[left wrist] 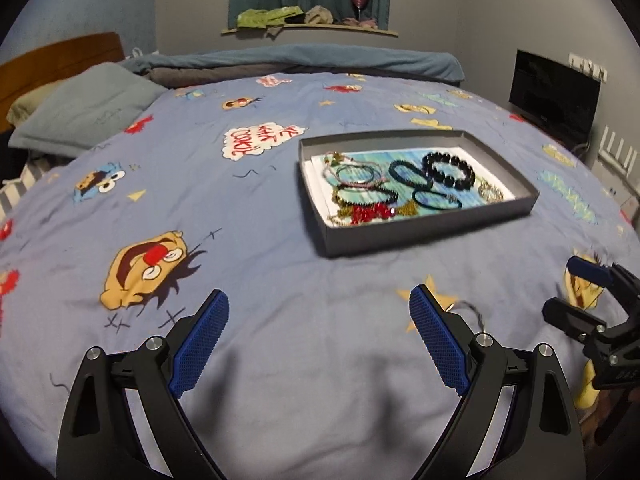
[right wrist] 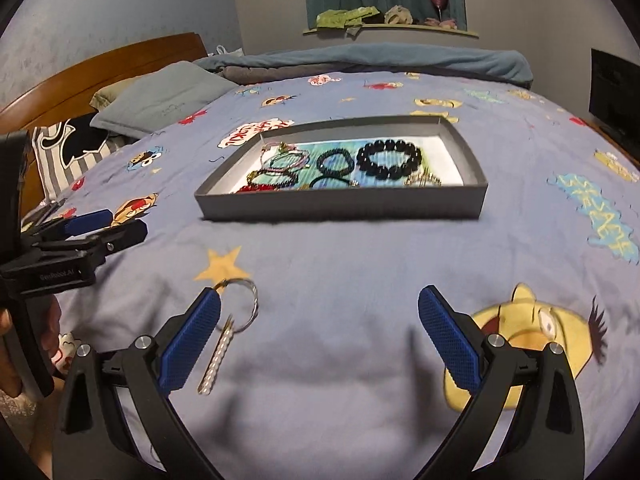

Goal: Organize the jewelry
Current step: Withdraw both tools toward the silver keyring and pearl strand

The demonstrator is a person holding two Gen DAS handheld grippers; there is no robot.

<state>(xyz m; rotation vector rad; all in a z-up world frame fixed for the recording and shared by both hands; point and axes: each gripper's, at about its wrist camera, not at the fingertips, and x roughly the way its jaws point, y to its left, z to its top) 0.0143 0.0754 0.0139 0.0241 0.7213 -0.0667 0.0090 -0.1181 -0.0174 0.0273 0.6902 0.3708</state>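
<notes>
A shallow grey box (left wrist: 424, 226) (right wrist: 340, 206) lies on the bed with several bracelets in it, among them a large black bead bracelet (left wrist: 450, 170) (right wrist: 390, 159) and a red bead piece (left wrist: 370, 213). A silver bracelet (right wrist: 236, 326) lies loose on the cover, just right of my right gripper's left finger; part of it (left wrist: 474, 314) shows behind the left gripper's right finger. My left gripper (left wrist: 318, 312) is open above bare cover. My right gripper (right wrist: 318, 308) is open too, nothing between its fingers. Each gripper shows at the edge of the other's view.
The bed has a blue cartoon-print cover (left wrist: 240, 260). Pillows (left wrist: 88, 108) and a wooden headboard (left wrist: 60, 56) are at the left, a folded blanket (left wrist: 304, 60) at the far edge. A dark screen (left wrist: 554, 96) stands at the right. A hand (right wrist: 8, 332) holds the left gripper's handle.
</notes>
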